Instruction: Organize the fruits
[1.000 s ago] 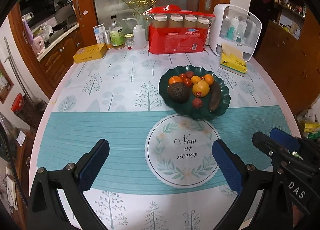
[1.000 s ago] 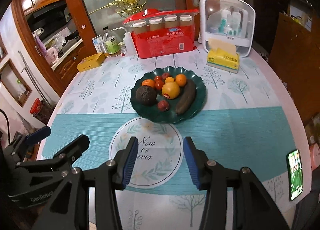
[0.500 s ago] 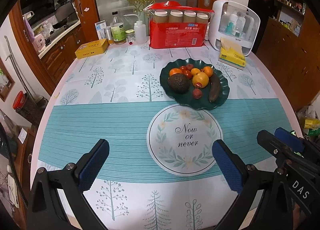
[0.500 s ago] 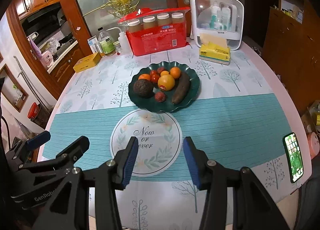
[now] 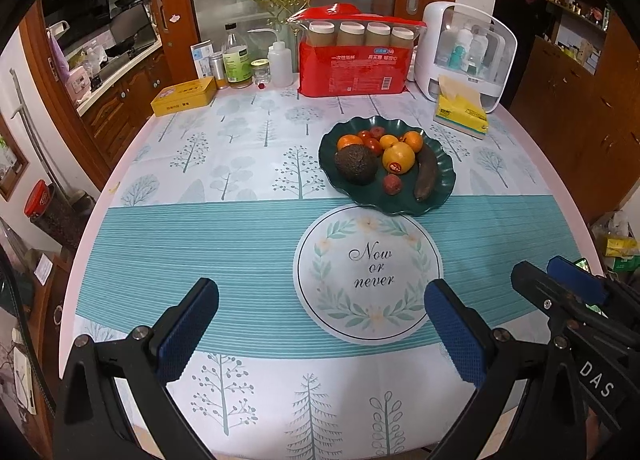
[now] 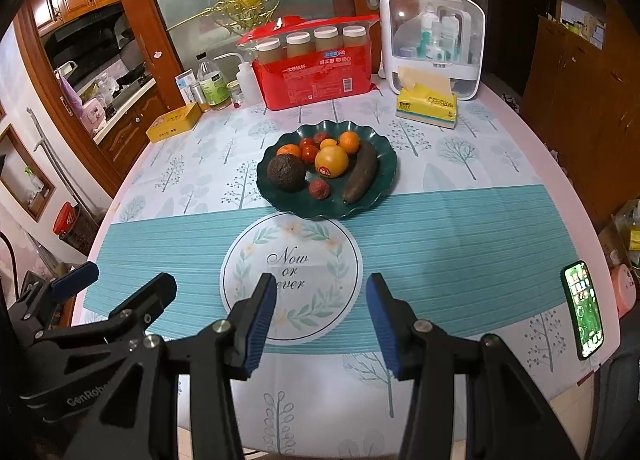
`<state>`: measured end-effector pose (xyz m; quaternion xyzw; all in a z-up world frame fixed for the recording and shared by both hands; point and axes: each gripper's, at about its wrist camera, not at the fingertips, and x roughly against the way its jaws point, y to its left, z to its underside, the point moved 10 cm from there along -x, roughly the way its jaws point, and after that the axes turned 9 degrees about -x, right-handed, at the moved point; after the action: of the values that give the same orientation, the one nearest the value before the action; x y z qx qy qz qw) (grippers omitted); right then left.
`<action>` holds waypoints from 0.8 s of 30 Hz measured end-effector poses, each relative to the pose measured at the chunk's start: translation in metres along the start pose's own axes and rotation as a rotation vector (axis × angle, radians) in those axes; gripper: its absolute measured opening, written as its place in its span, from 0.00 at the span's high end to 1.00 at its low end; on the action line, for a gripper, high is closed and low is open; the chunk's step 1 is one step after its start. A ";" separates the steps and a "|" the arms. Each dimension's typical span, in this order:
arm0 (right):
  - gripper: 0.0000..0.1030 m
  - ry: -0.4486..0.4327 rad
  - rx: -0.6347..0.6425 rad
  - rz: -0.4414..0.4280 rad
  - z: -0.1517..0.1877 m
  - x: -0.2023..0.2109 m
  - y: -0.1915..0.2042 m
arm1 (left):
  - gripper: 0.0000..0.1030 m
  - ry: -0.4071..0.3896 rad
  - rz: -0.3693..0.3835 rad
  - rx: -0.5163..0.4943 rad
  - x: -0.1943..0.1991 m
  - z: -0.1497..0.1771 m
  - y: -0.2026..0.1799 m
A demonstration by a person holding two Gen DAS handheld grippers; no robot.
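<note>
A dark green scalloped plate [image 5: 440, 188] [image 6: 382, 184] stands mid-table and holds an avocado [image 5: 355, 165] [image 6: 286, 172], a large orange [image 5: 397, 157] [image 6: 331, 161], a brown banana [image 5: 426, 178] [image 6: 361, 177], a lychee [image 5: 392, 184], small oranges and tomatoes. My left gripper [image 5: 320, 314] is open and empty, near the table's front edge, well short of the plate. My right gripper [image 6: 321, 312] is open and empty, also near the front edge over the round "Now or never" mat [image 6: 292, 276]. The right gripper shows in the left wrist view at right.
At the back stand a red cup package [image 5: 354, 60], a white cosmetics box [image 5: 466, 54], a yellow tissue pack [image 5: 462, 110], a yellow tin [image 5: 184, 95] and bottles [image 5: 236, 56]. A phone [image 6: 582, 310] lies at the front right edge.
Both grippers have drawn back and up from the plate, so the plate looks smaller and more table shows. Both stay open and empty.
</note>
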<state>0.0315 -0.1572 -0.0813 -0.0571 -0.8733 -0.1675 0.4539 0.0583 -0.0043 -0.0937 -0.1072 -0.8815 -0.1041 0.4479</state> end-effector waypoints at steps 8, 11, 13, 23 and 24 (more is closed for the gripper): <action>0.54 0.004 0.000 0.009 0.006 0.002 -0.002 | 0.01 0.004 0.013 -0.004 0.001 0.002 0.000; 0.54 0.008 -0.001 0.011 0.008 0.002 -0.004 | 0.01 0.009 0.016 -0.005 -0.001 0.002 0.001; 0.54 0.007 0.000 0.013 0.007 0.002 -0.004 | 0.01 0.012 0.018 -0.004 -0.002 0.002 0.001; 0.54 0.020 -0.008 0.013 0.007 0.000 -0.002 | 0.01 0.021 0.022 -0.003 -0.005 0.003 0.005; 0.54 0.020 -0.008 0.015 0.006 -0.001 -0.001 | 0.01 0.020 0.024 -0.006 -0.006 0.003 0.005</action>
<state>0.0272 -0.1558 -0.0853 -0.0637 -0.8675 -0.1684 0.4637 0.0608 0.0010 -0.0997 -0.1179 -0.8753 -0.1023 0.4576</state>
